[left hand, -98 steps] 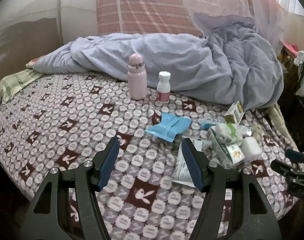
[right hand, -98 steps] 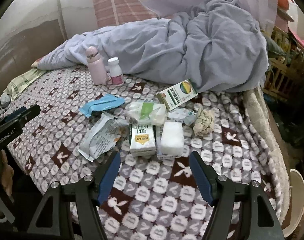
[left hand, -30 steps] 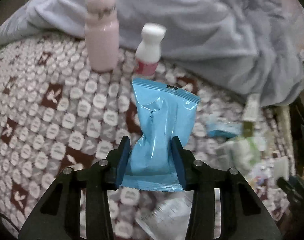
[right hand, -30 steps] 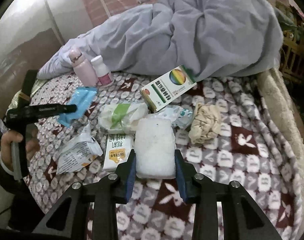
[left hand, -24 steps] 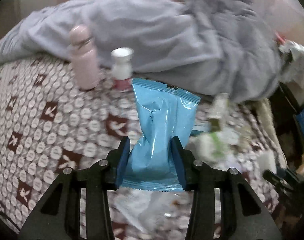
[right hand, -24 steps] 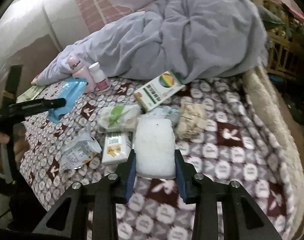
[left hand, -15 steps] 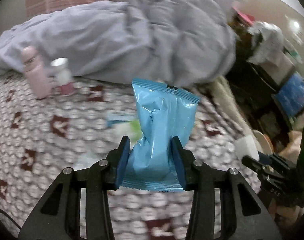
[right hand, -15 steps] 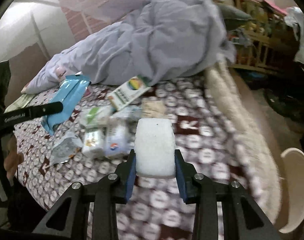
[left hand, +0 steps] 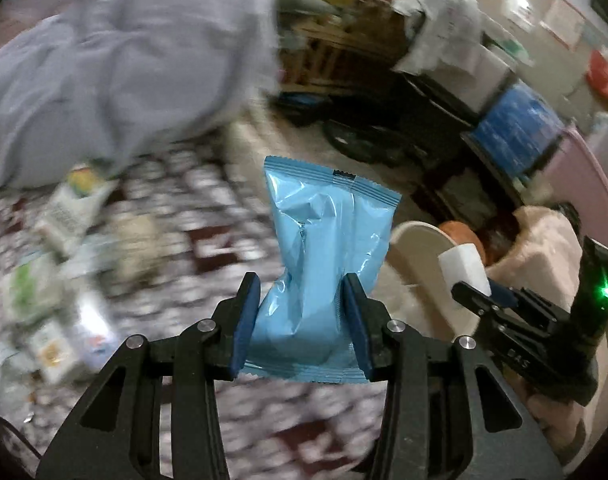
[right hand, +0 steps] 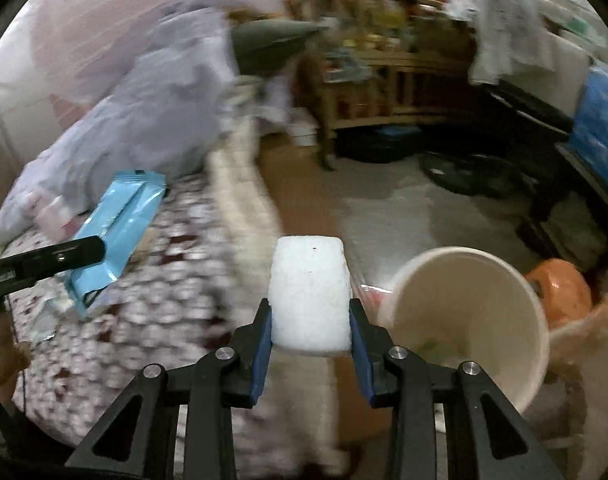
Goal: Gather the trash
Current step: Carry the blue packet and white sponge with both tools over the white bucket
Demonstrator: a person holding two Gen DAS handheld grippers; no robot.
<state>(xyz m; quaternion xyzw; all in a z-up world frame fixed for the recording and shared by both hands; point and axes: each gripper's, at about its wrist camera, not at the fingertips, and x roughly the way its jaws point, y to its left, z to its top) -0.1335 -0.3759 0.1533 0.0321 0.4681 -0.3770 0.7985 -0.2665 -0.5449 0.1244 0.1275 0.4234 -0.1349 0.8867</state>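
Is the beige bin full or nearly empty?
Nearly empty: the beige bin shows bare inner wall, only small scraps at its bottom.

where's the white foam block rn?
The white foam block is clamped in the right gripper, just left of the cream bin, off the bed edge.

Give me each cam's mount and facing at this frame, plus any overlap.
Left wrist: on the left gripper, looking down past its blue packet across the bed edge to the floor; the right gripper with a hand behind it shows at right.
Right wrist: on the right gripper, looking down past its white block at the cream bin; the left gripper's tip shows at left.
Shared: packet, block, bin, grey duvet.
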